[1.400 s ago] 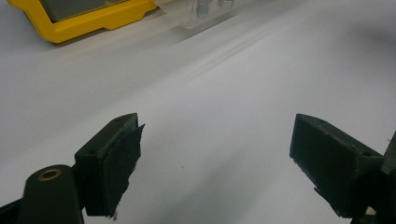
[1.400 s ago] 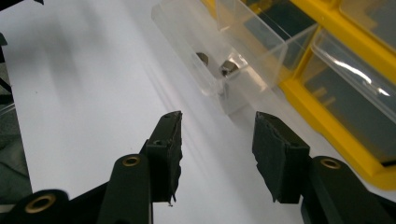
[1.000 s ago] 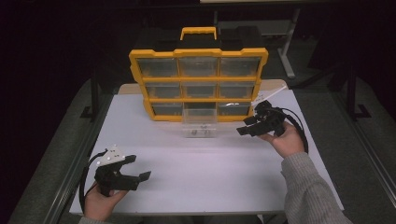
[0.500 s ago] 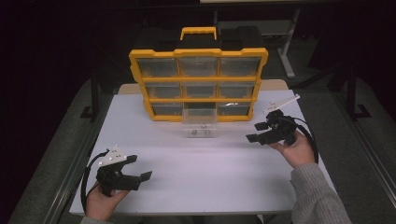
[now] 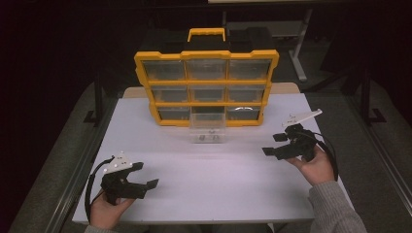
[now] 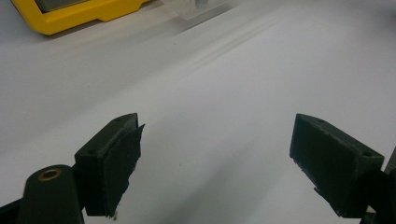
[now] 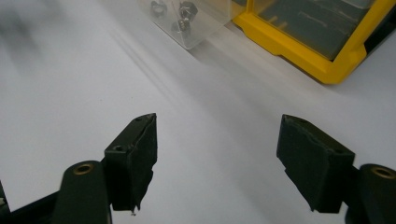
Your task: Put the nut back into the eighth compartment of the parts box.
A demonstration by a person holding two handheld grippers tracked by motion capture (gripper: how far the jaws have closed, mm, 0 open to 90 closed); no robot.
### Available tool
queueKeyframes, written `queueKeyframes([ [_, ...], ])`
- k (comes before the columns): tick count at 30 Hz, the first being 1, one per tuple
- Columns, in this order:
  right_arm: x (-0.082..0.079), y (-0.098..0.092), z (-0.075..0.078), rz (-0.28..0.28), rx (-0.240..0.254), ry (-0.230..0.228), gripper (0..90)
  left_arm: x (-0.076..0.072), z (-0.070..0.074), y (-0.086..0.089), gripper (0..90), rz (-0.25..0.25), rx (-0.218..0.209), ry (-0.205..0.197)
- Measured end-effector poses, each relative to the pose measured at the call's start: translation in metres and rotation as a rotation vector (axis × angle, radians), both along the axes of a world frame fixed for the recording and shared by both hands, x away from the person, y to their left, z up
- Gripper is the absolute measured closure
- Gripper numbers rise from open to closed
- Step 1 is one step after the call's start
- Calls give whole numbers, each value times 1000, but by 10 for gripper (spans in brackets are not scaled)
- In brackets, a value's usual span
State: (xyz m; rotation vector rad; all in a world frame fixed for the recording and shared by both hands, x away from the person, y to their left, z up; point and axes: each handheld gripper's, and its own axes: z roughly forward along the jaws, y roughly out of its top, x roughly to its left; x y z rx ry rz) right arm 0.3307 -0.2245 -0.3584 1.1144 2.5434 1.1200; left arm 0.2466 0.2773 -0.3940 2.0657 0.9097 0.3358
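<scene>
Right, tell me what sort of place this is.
Probably a lab or workshop bench set up for recording handling work. A white table stands in a dark room, bearing a yellow parts organiser of clear drawers, one clear drawer pulled out with small hardware inside, and metal stands behind.

Colour rundown: the organiser [image 5: 206, 87] is a bright yellow frame with a yellow handle on top and black behind it, and its little drawer fronts are see-through with a greyish tint. The pulled-out drawer [image 5: 208, 129] is clear plastic, and the bits inside it look dark silvery metal. The worktop [image 5: 214, 179] is plain white, no pattern at all. Both tools are matte black, the left tool [image 5: 141, 175] and the right tool [image 5: 273, 144] alike, each with a pale grey plate on top and a black cable. There's a small brass-coloured ring on the arm behind each pad. The person's sleeve [image 5: 335, 211] is grey knit. The surroundings are very dark.
</scene>
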Motion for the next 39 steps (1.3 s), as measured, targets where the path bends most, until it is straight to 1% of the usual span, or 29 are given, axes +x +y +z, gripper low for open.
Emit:
queueKeyframes([
  [3,-6,-4,-6,-10,1,-1,262,-1,-1,0,159,11,-12,10],
  [5,-8,-5,-7,-11,2,-1,258,-1,-1,0,159,8,-10,13],
  [6,-10,-6,-9,-9,-3,-10,252,-1,-2,0,159,6,-11,14],
  [7,-12,-7,-10,-16,-6,-5,247,-1,-3,0,159,5,-12,16],
  [8,-15,-8,-12,-19,-10,-9,241,-1,-3,0,159,3,-10,14],
  [9,-15,-8,-12,-19,-10,-9,241,0,-4,0,159,-2,-7,15],
  [11,-18,-10,-15,-26,-7,-14,230,-1,-5,-1,159,-5,-13,21],
  [12,-19,-11,-15,-28,-13,-17,221,-1,-6,-1,159,-11,-7,19],
  [13,-21,-11,-16,-32,-12,-16,220,-1,-6,-1,159,-15,-3,20],
  [15,-24,-11,-20,-35,-6,-19,213,0,-8,-1,159,-13,-7,20],
  [17,-25,-11,-21,-37,-2,-17,210,0,-9,0,159,-17,-1,22],
  [20,-29,-11,-26,-36,0,-16,209,-1,-11,0,159,-15,-4,27],
  [22,-31,-10,-29,-37,1,-16,208,-1,-12,0,159,-26,9,25],
  [24,-32,-10,-31,-38,9,-13,207,-1,-12,-1,159,-24,5,29],
  [27,-36,-8,-34,-40,2,-12,199,-1,-14,-2,159,-34,12,27],
  [29,-38,-7,-35,-40,0,-18,195,-1,-14,-3,159,-35,24,28],
  [30,-39,-7,-36,-42,9,-23,190,-1,-14,-2,158,-41,36,26],
  [31,-39,-7,-38,-43,15,-20,189,-1,-14,-2,158,-41,35,27],
  [34,-41,-5,-39,-49,-3,-18,186,-1,-15,-2,156,-40,29,22],
  [39,-43,-3,-39,-48,6,-21,187,-1,-15,-1,154,-35,24,27],
])
